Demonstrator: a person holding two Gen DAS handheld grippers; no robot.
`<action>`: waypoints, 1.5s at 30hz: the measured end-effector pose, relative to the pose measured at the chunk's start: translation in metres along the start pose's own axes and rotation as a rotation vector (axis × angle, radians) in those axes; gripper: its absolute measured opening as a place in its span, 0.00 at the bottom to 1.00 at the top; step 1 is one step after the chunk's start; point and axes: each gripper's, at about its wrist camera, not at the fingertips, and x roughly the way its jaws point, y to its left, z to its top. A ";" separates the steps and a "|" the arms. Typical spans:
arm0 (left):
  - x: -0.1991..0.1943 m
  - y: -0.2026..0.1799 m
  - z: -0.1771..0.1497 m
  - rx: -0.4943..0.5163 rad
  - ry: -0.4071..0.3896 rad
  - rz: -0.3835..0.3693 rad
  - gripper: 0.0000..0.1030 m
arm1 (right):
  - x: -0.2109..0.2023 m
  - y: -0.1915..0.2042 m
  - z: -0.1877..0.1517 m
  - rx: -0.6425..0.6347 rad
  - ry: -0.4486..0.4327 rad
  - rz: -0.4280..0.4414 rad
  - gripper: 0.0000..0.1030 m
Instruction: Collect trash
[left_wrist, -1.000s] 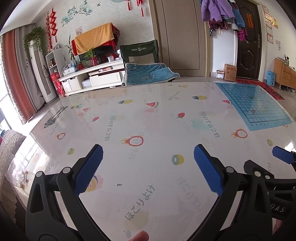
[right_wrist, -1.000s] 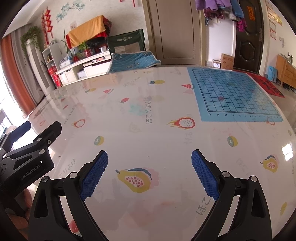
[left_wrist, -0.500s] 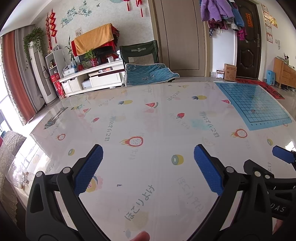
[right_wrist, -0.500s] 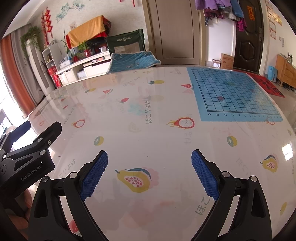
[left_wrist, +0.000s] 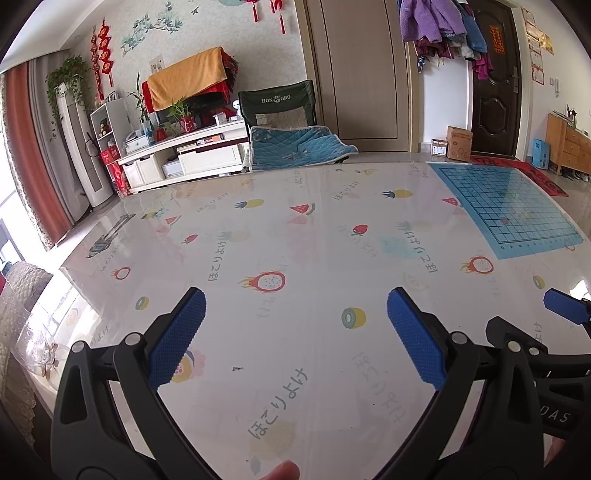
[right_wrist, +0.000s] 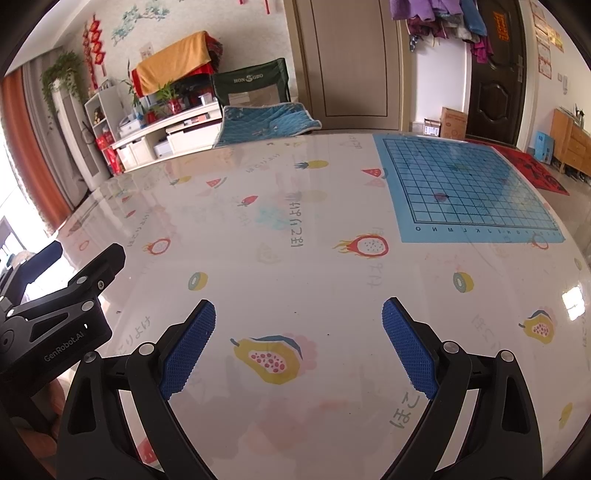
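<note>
Two wrist views look across a glossy table (left_wrist: 295, 229) covered in a white cloth printed with fruit and Japanese writing.

In the left wrist view, a clear plastic container (left_wrist: 33, 332) sits at the far left edge of the table. The left gripper (left_wrist: 295, 336) hangs over the near part of the table, its blue-padded fingers (left_wrist: 177, 339) spread wide with nothing between them. A tiny dark speck (left_wrist: 236, 368) lies on the cloth between them, too small to identify. A fingertip (left_wrist: 282, 472) shows at the bottom edge. At far right, part of the right gripper pokes in beside it.

In the right wrist view, the left gripper's black body (right_wrist: 55, 325) shows at the left edge, marked "GenRobot.AI". The right gripper (right_wrist: 299, 347) is also spread wide and empty, above a printed papaya (right_wrist: 271, 358). This view shows the blue grid mat (right_wrist: 465, 188) in full at the table's far right; the left view shows it at an angle. The container appears in the left view only.

Beyond the table, both views show a white shelf unit (left_wrist: 177, 158), a green chair (left_wrist: 277, 107) and a dark door (left_wrist: 495, 81).

No obvious trash is visible on the table in either view.
</note>
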 end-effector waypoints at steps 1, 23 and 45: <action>0.000 0.000 0.000 0.000 0.001 0.000 0.94 | 0.000 0.000 0.000 0.000 -0.001 -0.001 0.88; -0.016 -0.001 -0.002 0.025 -0.076 0.054 0.94 | 0.001 0.002 -0.003 -0.014 -0.002 -0.002 0.88; -0.018 -0.004 0.000 0.019 -0.063 0.003 0.94 | 0.003 -0.003 -0.003 -0.009 0.004 -0.023 0.88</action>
